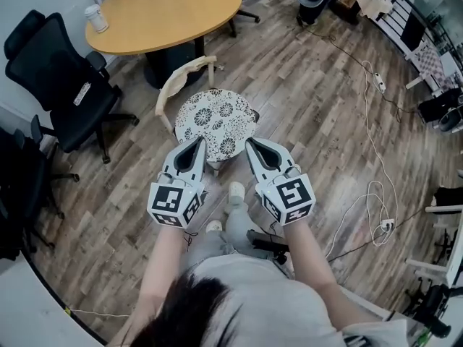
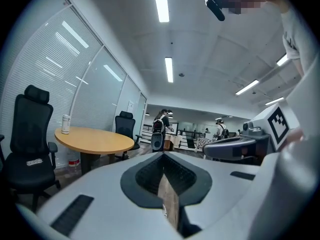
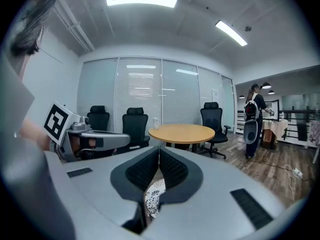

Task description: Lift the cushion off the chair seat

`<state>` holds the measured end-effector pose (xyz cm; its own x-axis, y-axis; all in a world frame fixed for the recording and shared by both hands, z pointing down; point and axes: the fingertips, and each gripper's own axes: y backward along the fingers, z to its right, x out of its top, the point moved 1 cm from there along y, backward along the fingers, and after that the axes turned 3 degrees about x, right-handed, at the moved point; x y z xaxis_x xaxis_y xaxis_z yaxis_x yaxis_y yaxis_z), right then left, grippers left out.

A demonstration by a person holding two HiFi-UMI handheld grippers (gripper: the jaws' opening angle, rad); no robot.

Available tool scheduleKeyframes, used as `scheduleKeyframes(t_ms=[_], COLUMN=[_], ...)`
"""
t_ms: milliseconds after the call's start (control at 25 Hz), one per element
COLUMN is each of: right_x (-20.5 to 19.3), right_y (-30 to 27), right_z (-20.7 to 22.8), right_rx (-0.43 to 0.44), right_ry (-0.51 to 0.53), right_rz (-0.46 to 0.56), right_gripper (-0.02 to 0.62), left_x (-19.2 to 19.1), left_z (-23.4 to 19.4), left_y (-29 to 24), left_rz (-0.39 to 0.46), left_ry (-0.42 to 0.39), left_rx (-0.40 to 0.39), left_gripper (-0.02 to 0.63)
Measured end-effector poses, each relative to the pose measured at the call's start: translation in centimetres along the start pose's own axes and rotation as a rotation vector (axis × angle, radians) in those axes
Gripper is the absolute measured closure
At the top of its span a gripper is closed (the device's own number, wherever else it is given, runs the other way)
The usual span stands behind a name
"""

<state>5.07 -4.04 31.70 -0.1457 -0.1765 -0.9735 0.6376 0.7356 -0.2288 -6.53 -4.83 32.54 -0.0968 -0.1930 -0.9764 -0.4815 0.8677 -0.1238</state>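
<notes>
A round cushion with a black-and-white flower print lies on the seat of a small wooden chair, whose curved backrest shows behind it. In the head view both grippers are held side by side over the cushion's near edge. The left gripper is shut with nothing in it, and so is the right gripper. Whether either tip touches the cushion I cannot tell. In the right gripper view a strip of the cushion shows below the shut right gripper. The left gripper view shows only floor below its jaws.
A round wooden table with a white cup stands just beyond the chair. Black office chairs stand at the left. White cables trail over the wood floor at the right. A person with a backpack stands far off.
</notes>
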Motion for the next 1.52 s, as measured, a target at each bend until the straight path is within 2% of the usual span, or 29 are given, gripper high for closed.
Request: scheduleKeyframes(t_ms=[360,480,760,960,1240,1520], right_x=[-0.8,-0.6,-0.9,-2.6,-5.1,-8.5], right_y=[-5.2,-6.7,-10.6,-12.9,-15.9,-19.0], right_z=[6.4,9.6,13.8,15.5,16.2,16.8], right_rx=[0.107,0.117,0.216,0.251,0.277,0.265], right_ry=[0.033,0.011,-0.023,-0.05,-0.07,-0.06], right_rz=[-0.042,-0.038,-0.022,-0.048,-0.094,-0.155], right_gripper=[0.569,0.569,0.568,0.568,0.568,0.566], left_x=[-1.7,-2.4,-3.8,-4.4,-6.7,-9.5], left_z=[-2.7,-3.2,-4.9,-5.1,-7.4,-10.0], left_y=[-6.5,-8.4,-12.4,-14.5,-16.6,-18.1], left_rz=[-0.05,-0.064,-0.088,-0.073,-0.116,-0.143], left_ry=[0.06,0.08,0.087,0.11,0.125,0.164], left_rx=[0.081,0.111,0.178,0.148,0.185,0.173], left_gripper=[0.604,0.604,0.604,0.604,0.603,0.6])
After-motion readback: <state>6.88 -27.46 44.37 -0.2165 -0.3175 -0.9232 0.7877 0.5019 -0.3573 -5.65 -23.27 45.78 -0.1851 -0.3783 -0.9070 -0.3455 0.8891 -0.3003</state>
